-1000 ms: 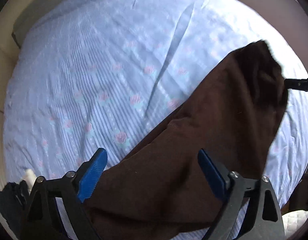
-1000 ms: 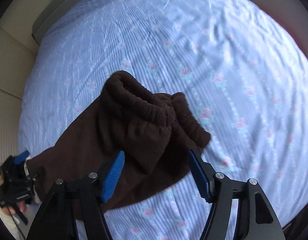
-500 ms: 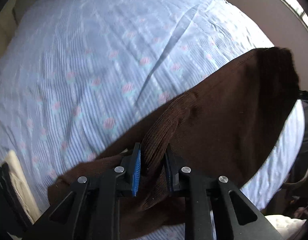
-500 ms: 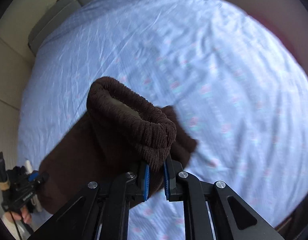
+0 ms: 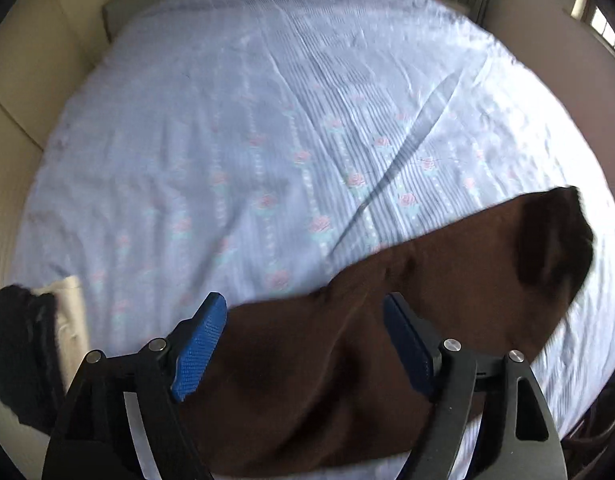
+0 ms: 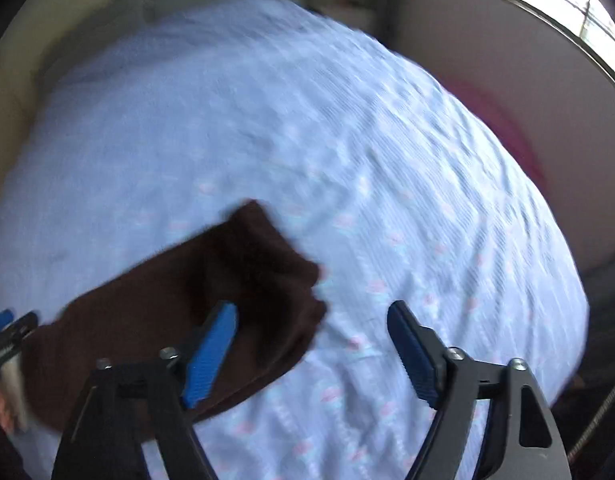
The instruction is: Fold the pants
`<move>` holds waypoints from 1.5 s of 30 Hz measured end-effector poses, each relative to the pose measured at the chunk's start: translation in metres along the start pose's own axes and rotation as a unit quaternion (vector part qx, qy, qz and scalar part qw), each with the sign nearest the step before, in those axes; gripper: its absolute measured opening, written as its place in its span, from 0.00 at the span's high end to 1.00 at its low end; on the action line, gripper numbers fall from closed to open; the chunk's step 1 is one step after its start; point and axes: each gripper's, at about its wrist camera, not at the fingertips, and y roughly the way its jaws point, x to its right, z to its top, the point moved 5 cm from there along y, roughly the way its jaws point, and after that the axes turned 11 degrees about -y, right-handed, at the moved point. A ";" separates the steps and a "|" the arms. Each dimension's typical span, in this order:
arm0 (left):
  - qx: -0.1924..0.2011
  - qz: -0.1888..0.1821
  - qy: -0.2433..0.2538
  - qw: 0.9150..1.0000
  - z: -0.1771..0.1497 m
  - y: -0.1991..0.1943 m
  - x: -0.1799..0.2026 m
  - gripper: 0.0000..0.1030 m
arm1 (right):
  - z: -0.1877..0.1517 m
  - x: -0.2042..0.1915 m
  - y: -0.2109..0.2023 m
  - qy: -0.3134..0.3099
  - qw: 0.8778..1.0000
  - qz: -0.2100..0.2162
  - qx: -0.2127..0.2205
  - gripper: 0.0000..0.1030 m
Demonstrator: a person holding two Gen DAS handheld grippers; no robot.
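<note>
Change: both claws spread wide again after pinching brown cloth half a second ago; pants dropped back onto the bed.
Left claw (image 5: 305,346): blue pads far apart, hovering over one end of the pants, gripping nothing.
Right claw (image 6: 311,350): likewise spread, left pad above the dark cuffed end, right pad over bare sheet.
Pants (image 5: 387,344): dark brown, lying in a long band across the near edge of the bed, one end bunched at the right of the left wrist view.
Bed (image 5: 267,120): pale blue striped sheet with small pink roses, creased.
Writing: no brands or labels legible; right wrist view motion-blurred.
</note>
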 end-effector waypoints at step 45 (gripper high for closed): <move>-0.064 -0.059 -0.345 0.935 -0.045 0.020 -0.140 0.72 | -0.079 -0.220 0.041 -0.157 0.935 0.281 -0.151 0.28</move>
